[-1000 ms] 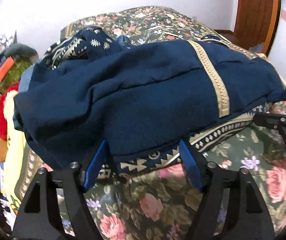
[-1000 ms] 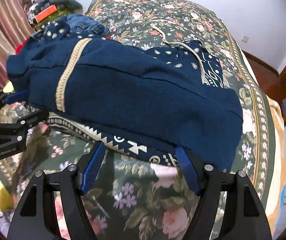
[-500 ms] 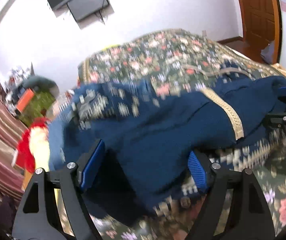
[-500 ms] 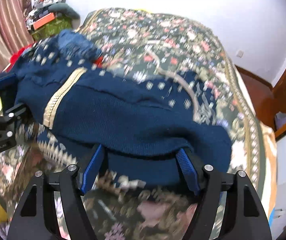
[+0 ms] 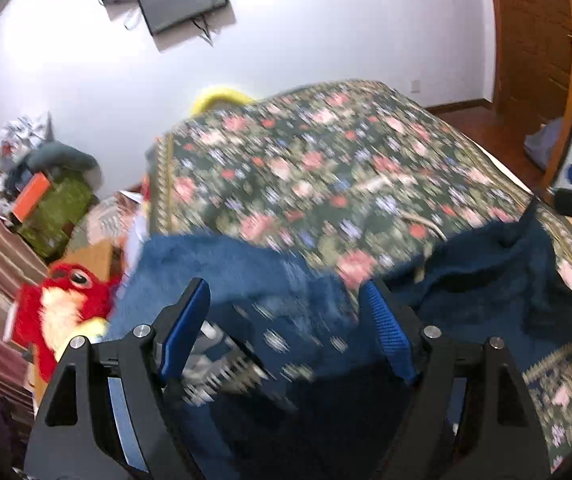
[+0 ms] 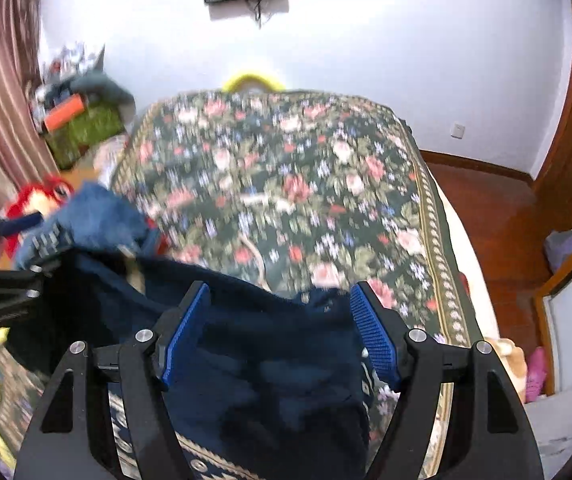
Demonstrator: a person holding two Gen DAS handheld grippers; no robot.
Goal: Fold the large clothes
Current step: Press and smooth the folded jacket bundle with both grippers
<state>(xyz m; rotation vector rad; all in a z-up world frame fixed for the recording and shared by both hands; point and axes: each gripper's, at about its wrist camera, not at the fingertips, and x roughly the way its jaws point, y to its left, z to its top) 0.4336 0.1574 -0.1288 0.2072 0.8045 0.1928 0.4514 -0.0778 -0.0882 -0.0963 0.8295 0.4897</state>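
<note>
Floral bed now fills your view — a second ago the navy garment lay flat across it; you have lifted its near edge, starting a fold. Left gripper and right gripper stand wide, cloth bunched between their pads — grip uncertain.

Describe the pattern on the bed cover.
The bed cover is dark green with pink and red flowers; the right wrist view shows it best.
</note>
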